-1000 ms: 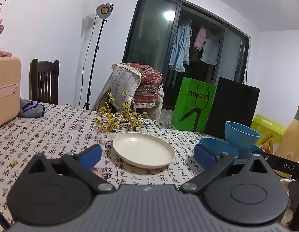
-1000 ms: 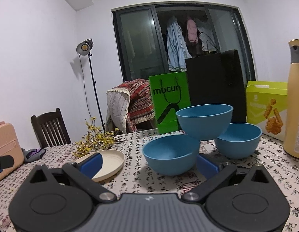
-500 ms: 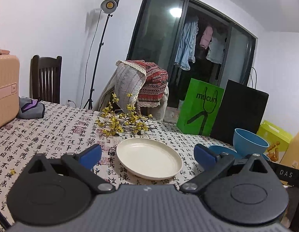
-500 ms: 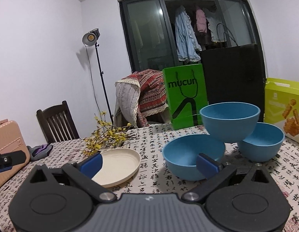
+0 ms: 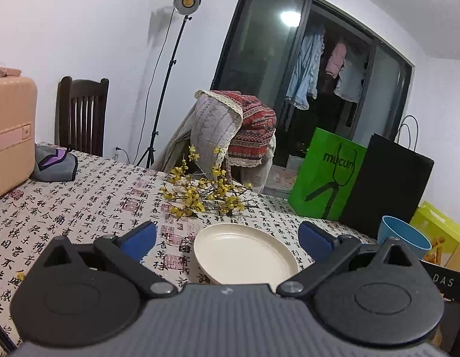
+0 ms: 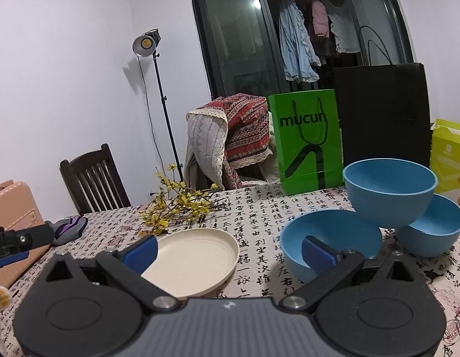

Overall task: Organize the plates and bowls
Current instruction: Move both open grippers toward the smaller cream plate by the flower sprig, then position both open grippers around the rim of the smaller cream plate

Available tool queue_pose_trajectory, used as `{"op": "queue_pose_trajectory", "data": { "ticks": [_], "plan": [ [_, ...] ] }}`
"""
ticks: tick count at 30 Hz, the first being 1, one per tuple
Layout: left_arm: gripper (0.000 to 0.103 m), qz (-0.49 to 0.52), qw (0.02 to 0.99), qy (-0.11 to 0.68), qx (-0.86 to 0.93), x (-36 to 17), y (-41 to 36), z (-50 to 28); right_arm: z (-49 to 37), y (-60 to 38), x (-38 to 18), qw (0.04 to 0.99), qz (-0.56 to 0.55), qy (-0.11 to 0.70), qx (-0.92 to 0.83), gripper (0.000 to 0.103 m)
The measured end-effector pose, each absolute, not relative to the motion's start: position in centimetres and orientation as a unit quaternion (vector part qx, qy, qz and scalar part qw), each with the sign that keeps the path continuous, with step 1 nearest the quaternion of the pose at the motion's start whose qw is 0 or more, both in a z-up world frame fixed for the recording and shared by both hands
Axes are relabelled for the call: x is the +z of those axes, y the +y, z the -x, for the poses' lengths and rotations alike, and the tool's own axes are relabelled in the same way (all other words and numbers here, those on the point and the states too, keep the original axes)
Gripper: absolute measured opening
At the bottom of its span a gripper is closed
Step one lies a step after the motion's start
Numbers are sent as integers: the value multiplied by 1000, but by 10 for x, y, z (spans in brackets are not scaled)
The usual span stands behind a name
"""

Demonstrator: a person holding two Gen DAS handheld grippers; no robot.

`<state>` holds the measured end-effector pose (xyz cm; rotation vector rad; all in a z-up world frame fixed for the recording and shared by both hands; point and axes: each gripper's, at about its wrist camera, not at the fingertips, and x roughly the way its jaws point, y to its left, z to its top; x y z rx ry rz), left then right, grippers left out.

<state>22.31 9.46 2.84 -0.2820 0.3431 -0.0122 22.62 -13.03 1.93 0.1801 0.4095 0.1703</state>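
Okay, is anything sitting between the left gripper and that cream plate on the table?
Nothing visible. The left gripper is open and the cream plate lies right ahead between its fingers on bare tablecloth. The yellow flower sprig lies behind the plate, and the blue bowls are off to the right.

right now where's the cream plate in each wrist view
Left wrist: the cream plate lies low at centre, between the open left gripper's fingers.
Right wrist: the cream plate lies lower left of centre, partly behind the right gripper's left finger.
Shared landmark: the yellow flower sprig, just beyond the plate.
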Motion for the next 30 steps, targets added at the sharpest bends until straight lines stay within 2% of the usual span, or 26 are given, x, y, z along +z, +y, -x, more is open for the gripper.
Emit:
{"op": "queue_pose_trajectory", "data": {
  "ticks": [30],
  "plan": [
    [103,201,955,213,45,19,119,-304,-304,-103,22,956,-100,270,56,103]
  ]
}}
